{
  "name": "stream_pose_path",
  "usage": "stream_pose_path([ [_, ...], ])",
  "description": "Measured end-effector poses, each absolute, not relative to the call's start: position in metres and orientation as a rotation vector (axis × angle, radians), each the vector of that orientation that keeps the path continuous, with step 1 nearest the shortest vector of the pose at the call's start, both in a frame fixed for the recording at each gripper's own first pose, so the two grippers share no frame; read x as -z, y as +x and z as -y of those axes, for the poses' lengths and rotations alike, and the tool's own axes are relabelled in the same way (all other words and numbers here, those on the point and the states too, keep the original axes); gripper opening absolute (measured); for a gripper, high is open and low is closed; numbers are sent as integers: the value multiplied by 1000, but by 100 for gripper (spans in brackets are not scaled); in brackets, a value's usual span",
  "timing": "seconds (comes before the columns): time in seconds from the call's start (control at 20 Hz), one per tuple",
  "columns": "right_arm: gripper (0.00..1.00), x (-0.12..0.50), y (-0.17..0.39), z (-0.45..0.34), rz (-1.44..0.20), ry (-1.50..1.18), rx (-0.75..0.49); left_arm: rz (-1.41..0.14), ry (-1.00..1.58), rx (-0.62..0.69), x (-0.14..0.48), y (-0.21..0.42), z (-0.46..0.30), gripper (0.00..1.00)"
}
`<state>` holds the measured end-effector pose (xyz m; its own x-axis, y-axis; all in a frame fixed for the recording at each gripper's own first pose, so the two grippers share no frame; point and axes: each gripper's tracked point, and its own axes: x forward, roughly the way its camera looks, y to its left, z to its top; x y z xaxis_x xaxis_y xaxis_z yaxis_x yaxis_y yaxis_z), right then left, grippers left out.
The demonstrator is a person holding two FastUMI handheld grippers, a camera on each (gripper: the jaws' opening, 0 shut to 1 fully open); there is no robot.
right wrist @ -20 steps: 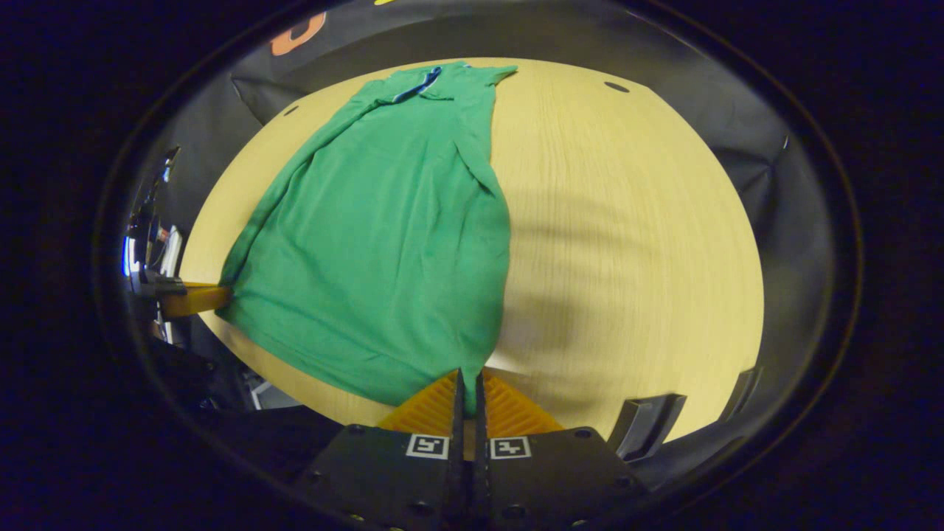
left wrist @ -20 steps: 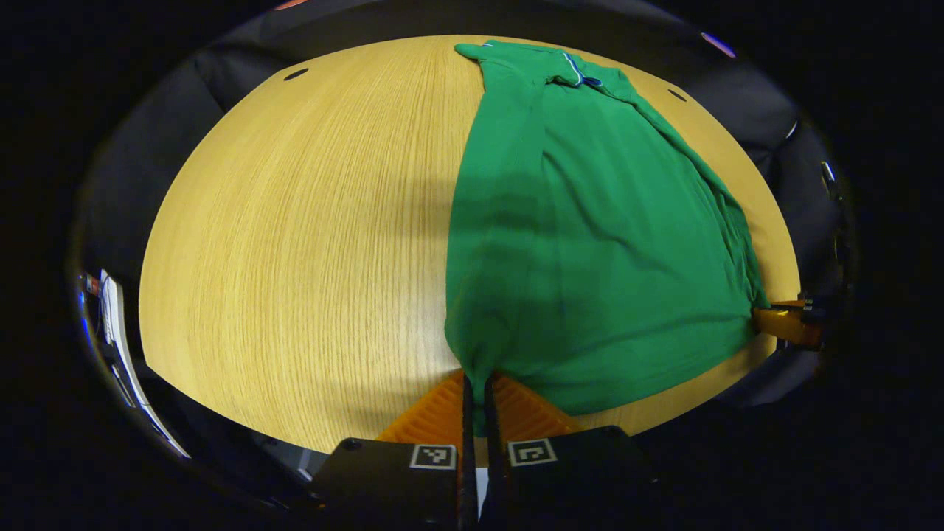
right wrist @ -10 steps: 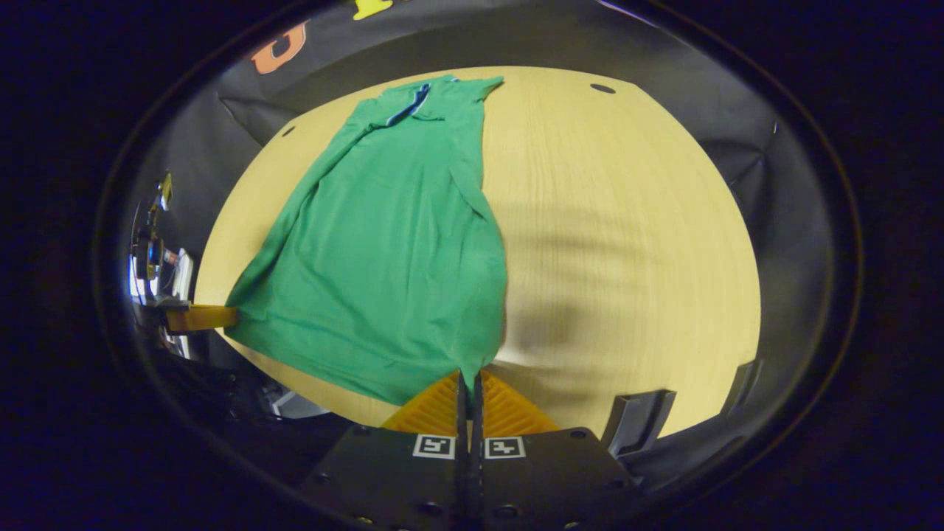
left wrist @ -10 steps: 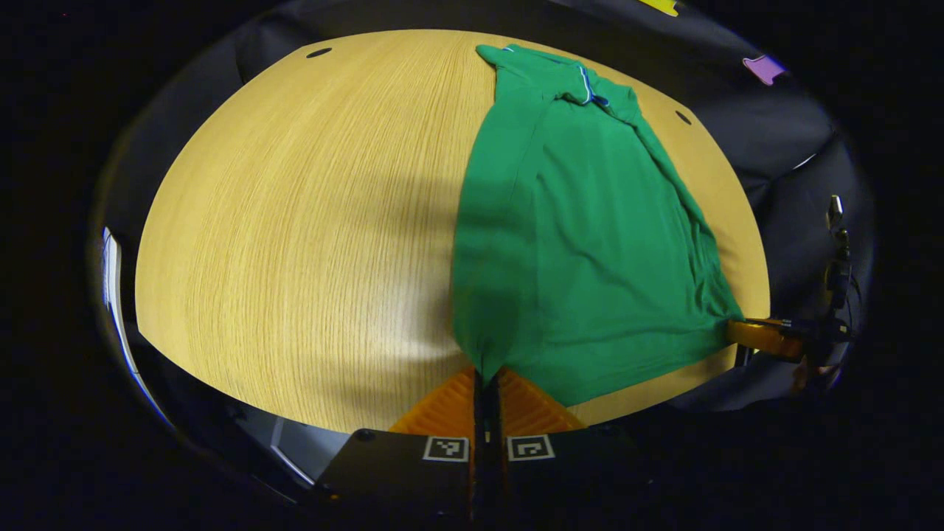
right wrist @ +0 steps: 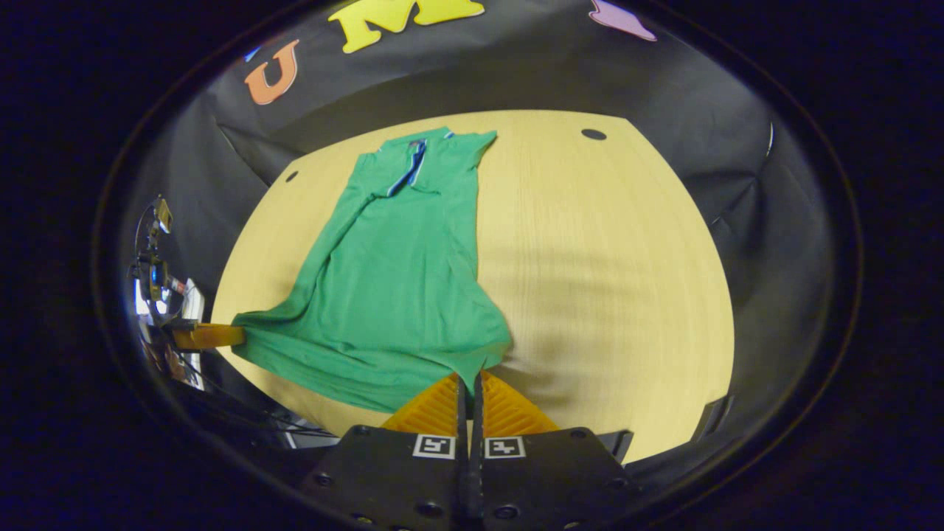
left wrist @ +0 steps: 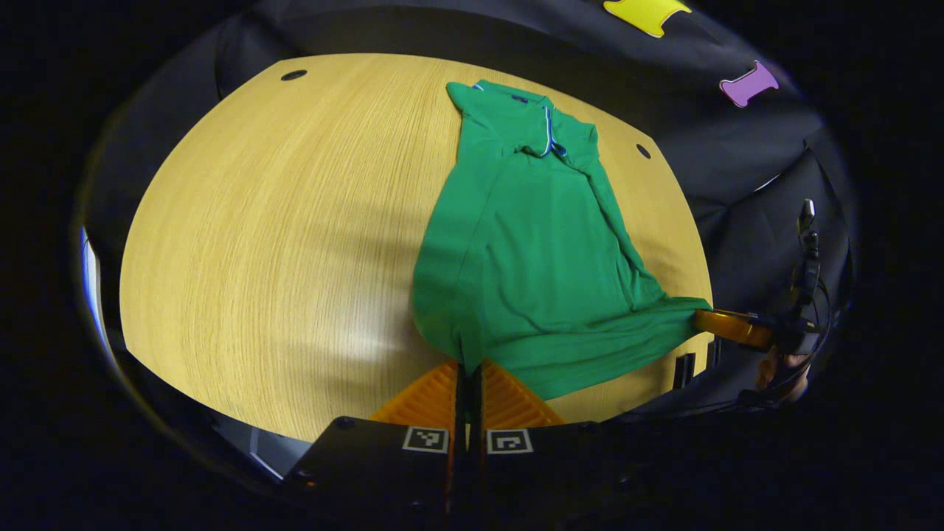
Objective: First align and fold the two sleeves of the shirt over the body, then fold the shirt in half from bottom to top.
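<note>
Overhead, light falls on a pale wood-grain counter [left wrist: 258,243] with a rounded outline, its grain running from near to far. Small dark round holes sit close to its far edge, one [left wrist: 293,74] at the far left in the left gripper view and another [right wrist: 593,134] at the far right in the right gripper view. Black cloth [right wrist: 516,66] hangs behind the counter as the booth's wall and drapes down around its sides.

A green shirt [left wrist: 531,243] lies lengthwise on the counter, collar at the far end, sleeves already folded in over the body. Its near hem is raised off the wood at both corners. The left gripper [left wrist: 466,369] has its fingers pressed together on the hem's left corner. The right gripper [right wrist: 467,380] likewise pinches the right corner between closed fingers. In the left gripper view, the right gripper [left wrist: 726,326] shows at the far right edge of the counter, with cables [left wrist: 805,273] behind it.
</note>
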<state>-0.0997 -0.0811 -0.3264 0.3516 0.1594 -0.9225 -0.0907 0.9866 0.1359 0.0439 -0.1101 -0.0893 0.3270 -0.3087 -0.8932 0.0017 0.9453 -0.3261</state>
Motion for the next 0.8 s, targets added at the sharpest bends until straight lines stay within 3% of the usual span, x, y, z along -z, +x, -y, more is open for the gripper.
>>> stream_pose_path([
  [0.15,2,313,-73,81,-1156,76,-163,-1165,-285,214,49,85,102,6],
  [0.8,0,261,66,60,-979,82,-182,-914,-199,180,-1,234,83,6],
])
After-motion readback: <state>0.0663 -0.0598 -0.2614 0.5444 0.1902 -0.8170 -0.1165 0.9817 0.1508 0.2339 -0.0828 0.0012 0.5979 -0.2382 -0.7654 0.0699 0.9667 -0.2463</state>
